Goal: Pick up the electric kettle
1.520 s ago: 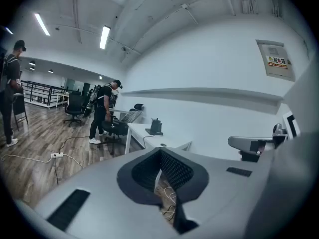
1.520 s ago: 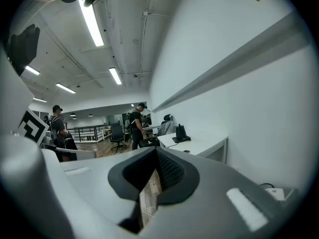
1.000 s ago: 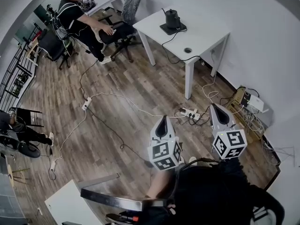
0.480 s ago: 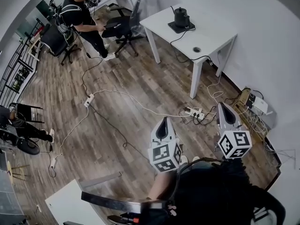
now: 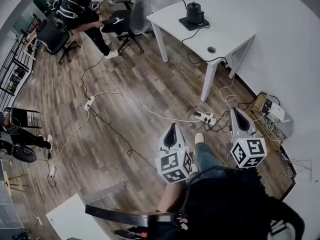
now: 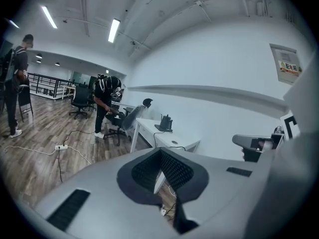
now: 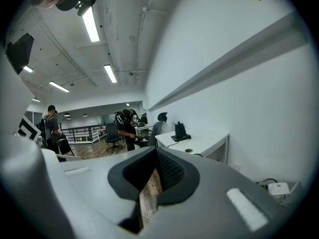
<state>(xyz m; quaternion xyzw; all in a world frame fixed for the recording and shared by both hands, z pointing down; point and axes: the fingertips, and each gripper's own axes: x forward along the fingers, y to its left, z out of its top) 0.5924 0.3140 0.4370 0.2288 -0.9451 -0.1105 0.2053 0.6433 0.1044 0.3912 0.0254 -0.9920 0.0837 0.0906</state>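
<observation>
Head view: a black kettle [image 5: 194, 10] stands upright on the white desk [image 5: 225, 31], far ahead and untouched.
Left gripper [image 5: 173, 129]: jaws clenched together, holding nothing.
Right gripper [image 5: 236, 115]: jaws clenched together, holding nothing.

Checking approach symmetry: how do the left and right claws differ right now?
Left claw hangs over open wood floor, right claw over tangled cables. Right claw sits nearer the desk with the electric kettle. Both are shut and empty.
</observation>
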